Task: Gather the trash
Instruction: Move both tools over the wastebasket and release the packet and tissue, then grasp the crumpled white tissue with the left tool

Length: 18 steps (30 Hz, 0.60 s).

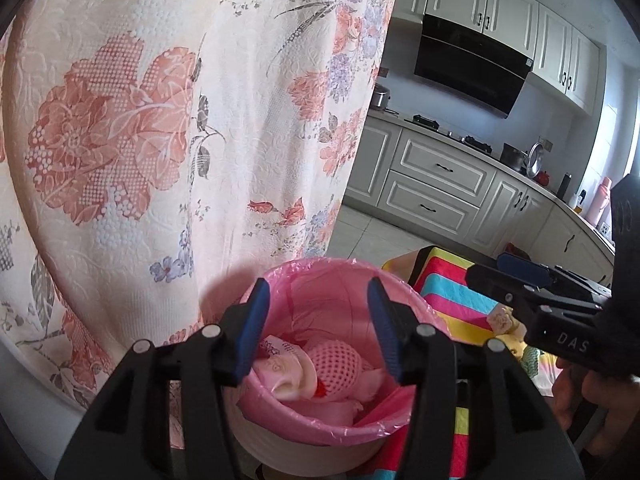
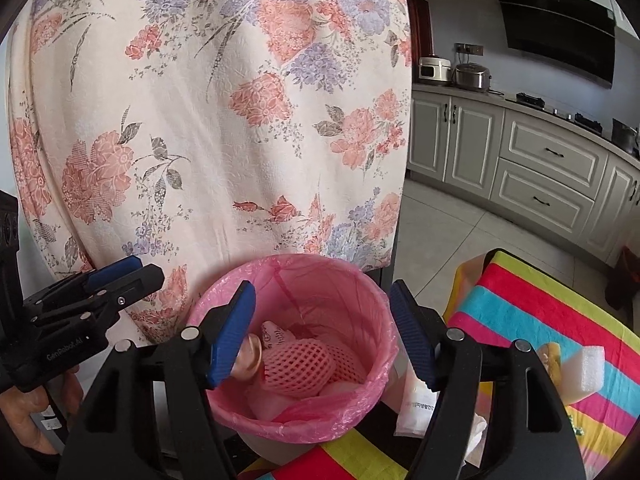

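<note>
While both grippers hang over the bin (image 2: 360, 416), nothing sits between either pair of pads. Left gripper (image 1: 318, 320) is released, its blue pads (image 1: 252, 328) apart above the bin mouth, empty. Right gripper (image 2: 324, 332) is also released, pads spread wider, framing the bin from above, empty.

The bin is white with a pink bag liner (image 1: 320, 280) folded over its rim. Trash is inside: a pink foam net (image 2: 296, 364) on top, a white wrapper with red print (image 2: 276, 334) behind it, and other pale crumpled pieces (image 1: 288, 380) under and beside the net. In the right view a round tan piece (image 2: 252, 356) shows at the left pad, inside the bin; cannot tell what it is.

The bin stands just beside a striped cloth (image 2: 540, 312), at the cloth's left edge. Still on the cloth: a white foam block (image 2: 592, 368) to the right, well apart from the bin, a yellowish item (image 2: 550, 356) touching it, and a white packet (image 2: 416, 404) near the bin's right side, partly hidden by the right gripper's finger.

A floral curtain (image 1: 160, 140) hangs right behind the bin. Kitchen cabinets (image 2: 540, 168) and a black hood (image 1: 468, 64) lie in the background. A hand (image 2: 36, 412) holds the left gripper's handle in the right view.
</note>
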Tool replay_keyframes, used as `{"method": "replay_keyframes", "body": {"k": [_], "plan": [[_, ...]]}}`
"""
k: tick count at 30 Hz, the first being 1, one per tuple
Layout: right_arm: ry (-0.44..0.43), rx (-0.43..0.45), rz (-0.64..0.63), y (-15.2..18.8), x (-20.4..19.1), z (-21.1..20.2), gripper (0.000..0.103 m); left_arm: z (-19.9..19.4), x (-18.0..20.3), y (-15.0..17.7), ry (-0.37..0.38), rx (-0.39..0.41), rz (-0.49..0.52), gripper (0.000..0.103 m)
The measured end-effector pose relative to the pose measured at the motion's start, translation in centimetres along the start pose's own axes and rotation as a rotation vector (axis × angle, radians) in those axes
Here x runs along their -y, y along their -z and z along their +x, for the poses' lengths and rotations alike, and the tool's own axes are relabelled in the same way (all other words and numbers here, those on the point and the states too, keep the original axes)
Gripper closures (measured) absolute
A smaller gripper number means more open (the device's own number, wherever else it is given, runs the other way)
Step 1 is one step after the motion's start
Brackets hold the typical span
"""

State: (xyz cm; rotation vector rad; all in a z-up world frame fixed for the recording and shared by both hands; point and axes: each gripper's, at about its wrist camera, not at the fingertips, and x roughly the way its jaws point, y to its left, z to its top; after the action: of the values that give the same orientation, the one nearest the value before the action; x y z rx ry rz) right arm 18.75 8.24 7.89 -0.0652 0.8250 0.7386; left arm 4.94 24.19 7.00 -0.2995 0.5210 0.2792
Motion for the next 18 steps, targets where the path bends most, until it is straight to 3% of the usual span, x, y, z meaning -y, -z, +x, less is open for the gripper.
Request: {"method": "replay_keyframes", "body": {"k": [18], "plan": [[0.153,0.039,0.109,5.1,7.2,-6.8,0.032,-0.9,3.7,1.9,0.075,-0.013,0.046,0.05]]}}
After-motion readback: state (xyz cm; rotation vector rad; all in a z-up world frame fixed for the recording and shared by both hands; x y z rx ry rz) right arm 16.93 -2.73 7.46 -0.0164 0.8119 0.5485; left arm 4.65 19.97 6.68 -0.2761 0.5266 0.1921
